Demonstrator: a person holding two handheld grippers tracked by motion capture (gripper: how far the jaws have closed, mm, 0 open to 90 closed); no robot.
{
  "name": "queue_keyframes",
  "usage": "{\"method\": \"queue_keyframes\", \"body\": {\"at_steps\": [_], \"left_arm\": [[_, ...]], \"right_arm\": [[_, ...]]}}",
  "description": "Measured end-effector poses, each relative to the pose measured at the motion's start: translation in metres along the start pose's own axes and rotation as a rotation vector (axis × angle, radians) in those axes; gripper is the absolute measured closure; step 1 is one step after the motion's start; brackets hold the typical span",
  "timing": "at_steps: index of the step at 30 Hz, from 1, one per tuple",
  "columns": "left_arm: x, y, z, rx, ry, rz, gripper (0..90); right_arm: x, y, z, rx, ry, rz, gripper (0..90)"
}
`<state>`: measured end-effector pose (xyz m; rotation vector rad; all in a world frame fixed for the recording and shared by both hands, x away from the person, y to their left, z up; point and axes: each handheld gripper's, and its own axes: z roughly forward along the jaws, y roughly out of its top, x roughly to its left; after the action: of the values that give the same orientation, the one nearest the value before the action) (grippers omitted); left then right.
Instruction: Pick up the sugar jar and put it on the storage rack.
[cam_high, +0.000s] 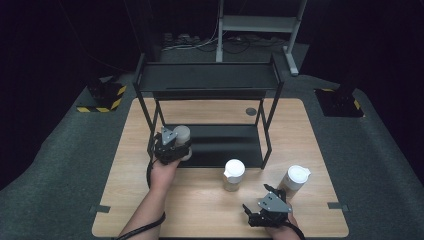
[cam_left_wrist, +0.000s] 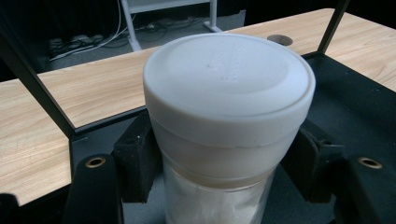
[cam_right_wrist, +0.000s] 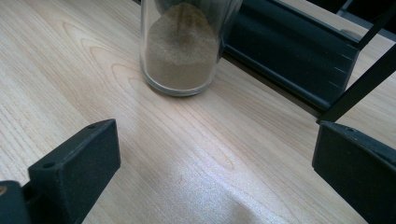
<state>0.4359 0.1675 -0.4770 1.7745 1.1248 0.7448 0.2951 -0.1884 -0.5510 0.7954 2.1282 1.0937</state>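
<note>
My left gripper (cam_high: 176, 145) is shut on a white-lidded jar (cam_high: 181, 135) at the front left corner of the black shelf's lower board (cam_high: 220, 145). In the left gripper view the jar (cam_left_wrist: 229, 116) holds white powder, and a black pad (cam_left_wrist: 135, 163) presses against each side of it. A second white-lidded jar (cam_high: 234, 175) with brown powder stands on the table in front of the shelf; in the right gripper view its glass base (cam_right_wrist: 182, 51) is ahead. A third jar (cam_high: 295, 181) stands at the right. My right gripper (cam_high: 265, 207) is open near the front edge, with bare wood between its jaws (cam_right_wrist: 210, 177).
A black two-level metal shelf (cam_high: 210, 77) stands on the wooden table (cam_high: 150, 200), its thin legs (cam_high: 270, 130) framing the lower board. A round cable hole (cam_high: 251, 111) sits behind it. Grey carpet and a desk frame (cam_high: 260, 25) lie beyond.
</note>
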Motion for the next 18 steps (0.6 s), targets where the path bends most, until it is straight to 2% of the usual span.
{"method": "queue_keyframes", "body": {"at_steps": [5, 9, 13, 18], "left_arm": [[-0.0018, -0.0026, -0.0020, -0.005, 0.002, 0.017, 34.8], [-0.0009, -0.0065, -0.0037, -0.019, -0.004, 0.005, 34.7], [-0.0020, -0.0066, -0.0045, -0.014, -0.005, 0.020, 34.6], [-0.0019, -0.0060, -0.0034, -0.012, -0.003, 0.010, 34.5]], "right_arm": [[-0.0001, 0.0000, 0.0000, 0.000, 0.000, 0.001, 0.3], [0.0003, 0.0001, 0.0001, 0.002, -0.001, -0.003, 0.4], [0.0005, 0.0001, 0.0003, 0.004, 0.000, -0.006, 0.4], [0.0005, -0.0001, -0.0003, -0.001, -0.005, -0.001, 0.4]]}}
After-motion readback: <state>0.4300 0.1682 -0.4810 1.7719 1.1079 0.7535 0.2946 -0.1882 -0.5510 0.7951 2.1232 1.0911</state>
